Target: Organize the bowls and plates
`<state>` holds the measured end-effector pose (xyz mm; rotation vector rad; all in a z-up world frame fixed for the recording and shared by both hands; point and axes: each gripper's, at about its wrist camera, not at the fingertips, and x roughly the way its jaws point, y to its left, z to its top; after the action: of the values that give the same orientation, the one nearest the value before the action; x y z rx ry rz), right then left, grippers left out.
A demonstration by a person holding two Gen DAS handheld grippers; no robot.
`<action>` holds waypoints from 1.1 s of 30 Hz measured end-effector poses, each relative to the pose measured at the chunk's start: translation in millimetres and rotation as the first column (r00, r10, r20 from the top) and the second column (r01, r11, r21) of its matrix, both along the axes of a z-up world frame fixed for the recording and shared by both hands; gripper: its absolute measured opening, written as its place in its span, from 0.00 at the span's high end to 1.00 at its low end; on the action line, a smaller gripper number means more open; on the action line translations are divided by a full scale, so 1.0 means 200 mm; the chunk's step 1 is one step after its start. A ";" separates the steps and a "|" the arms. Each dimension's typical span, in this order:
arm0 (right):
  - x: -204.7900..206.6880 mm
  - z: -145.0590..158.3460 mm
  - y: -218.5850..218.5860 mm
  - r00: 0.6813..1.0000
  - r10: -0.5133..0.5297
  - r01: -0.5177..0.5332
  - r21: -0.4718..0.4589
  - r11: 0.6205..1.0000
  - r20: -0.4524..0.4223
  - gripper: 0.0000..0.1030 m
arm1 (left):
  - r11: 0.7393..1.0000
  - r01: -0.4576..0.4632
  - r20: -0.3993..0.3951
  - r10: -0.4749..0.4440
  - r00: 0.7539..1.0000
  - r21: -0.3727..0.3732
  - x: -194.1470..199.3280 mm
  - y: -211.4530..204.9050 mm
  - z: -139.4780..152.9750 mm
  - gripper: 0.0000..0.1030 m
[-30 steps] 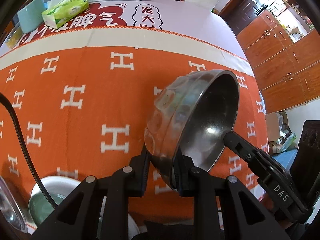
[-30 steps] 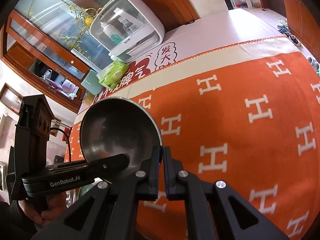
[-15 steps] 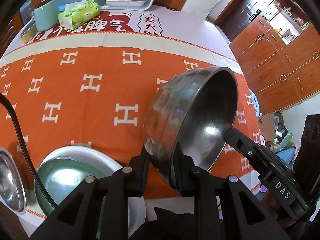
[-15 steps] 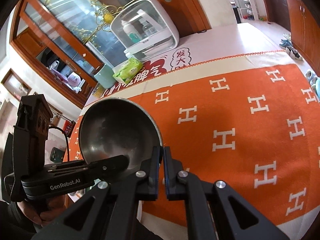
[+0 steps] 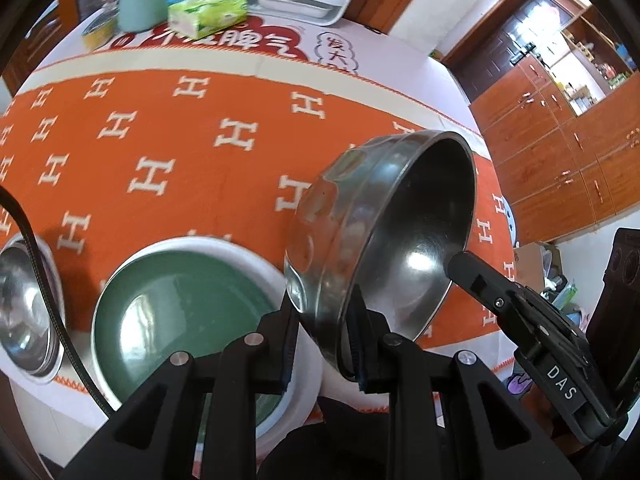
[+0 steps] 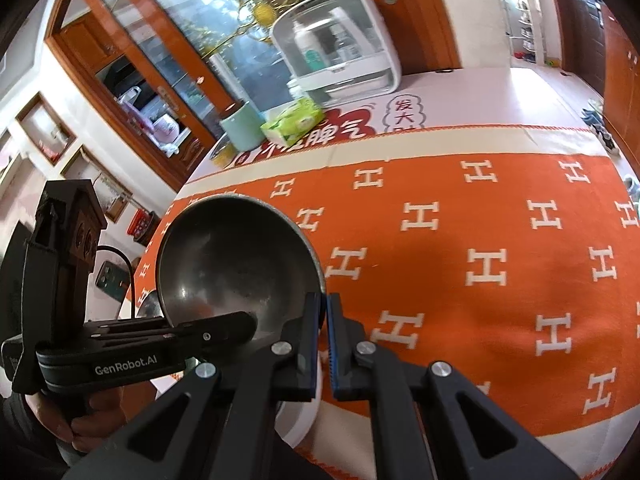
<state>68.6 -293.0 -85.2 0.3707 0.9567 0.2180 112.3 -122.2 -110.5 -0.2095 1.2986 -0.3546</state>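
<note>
Both the left gripper (image 5: 320, 336) and right gripper (image 6: 323, 340) clamped the steel bowl's (image 5: 404, 232) rim, tilted. Only the left view showed the green plate (image 5: 180, 300) just beside the bowl.

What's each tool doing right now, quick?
Left tool: closed on the steel bowl's rim.
Right tool: closed on the same bowl's rim.
</note>
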 end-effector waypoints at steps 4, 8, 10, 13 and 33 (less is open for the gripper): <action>0.00 0.02 0.10 0.999 0.037 -0.037 -0.007 0.999 0.009 0.96 | 1.000 -0.025 0.001 0.025 1.000 -0.002 -0.04 0.10 0.01 0.79; 0.02 0.02 0.19 0.998 0.065 -0.065 0.000 0.998 0.014 0.97 | 0.998 -0.059 0.002 0.059 0.998 -0.014 -0.06 0.22 0.01 0.79; 0.03 0.03 0.24 0.997 0.081 -0.081 -0.002 0.997 0.017 0.97 | 0.997 -0.075 0.005 0.075 0.997 -0.021 -0.06 0.28 0.01 0.79; 0.05 0.04 0.33 0.995 0.100 -0.100 -0.006 0.995 0.020 0.97 | 0.995 -0.092 0.008 0.093 0.996 -0.027 -0.07 0.38 0.02 0.79; 0.19 0.02 1.08 0.979 0.202 -0.203 -0.032 0.979 -0.026 0.97 | 0.981 -0.192 -0.039 0.190 0.981 -0.041 -0.09 1.18 -0.03 0.80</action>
<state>105.8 -77.3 -81.8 0.2438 1.0193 0.3828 93.6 113.3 -117.2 -0.3773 1.2936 -0.2169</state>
